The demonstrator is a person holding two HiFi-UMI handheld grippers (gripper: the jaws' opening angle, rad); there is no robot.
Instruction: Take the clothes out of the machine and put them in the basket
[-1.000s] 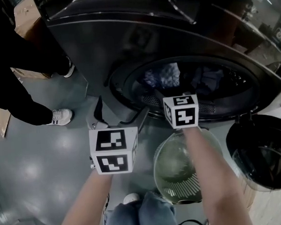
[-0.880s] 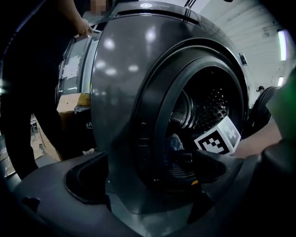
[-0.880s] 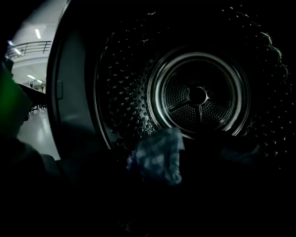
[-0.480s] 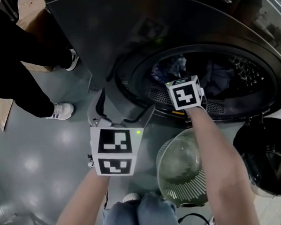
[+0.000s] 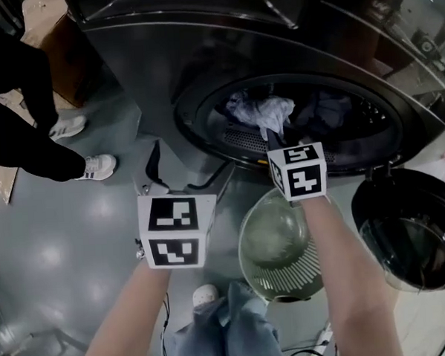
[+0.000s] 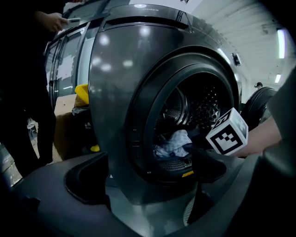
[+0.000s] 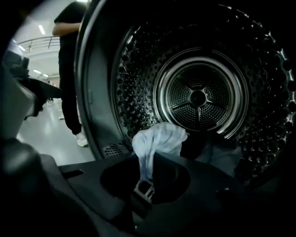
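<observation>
Right tool (image 7: 144, 187) clamped on pale cloth (image 7: 157, 139) at machine (image 5: 164, 57) mouth.
Basket (image 5: 287, 282) on floor under right forearm. Left tool (image 5: 189, 175) held before machine front, jaws apart, nothing between. Right tool at door rim; jaws have just been closing, now pinching the cloth's edge. Cloth lies in drum (image 7: 199, 97), beside darker clothes (image 5: 330, 108).

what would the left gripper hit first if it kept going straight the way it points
Probably the left side of the washing machine's door rim, short of the clothes in the drum; depth is hard to judge.
</observation>
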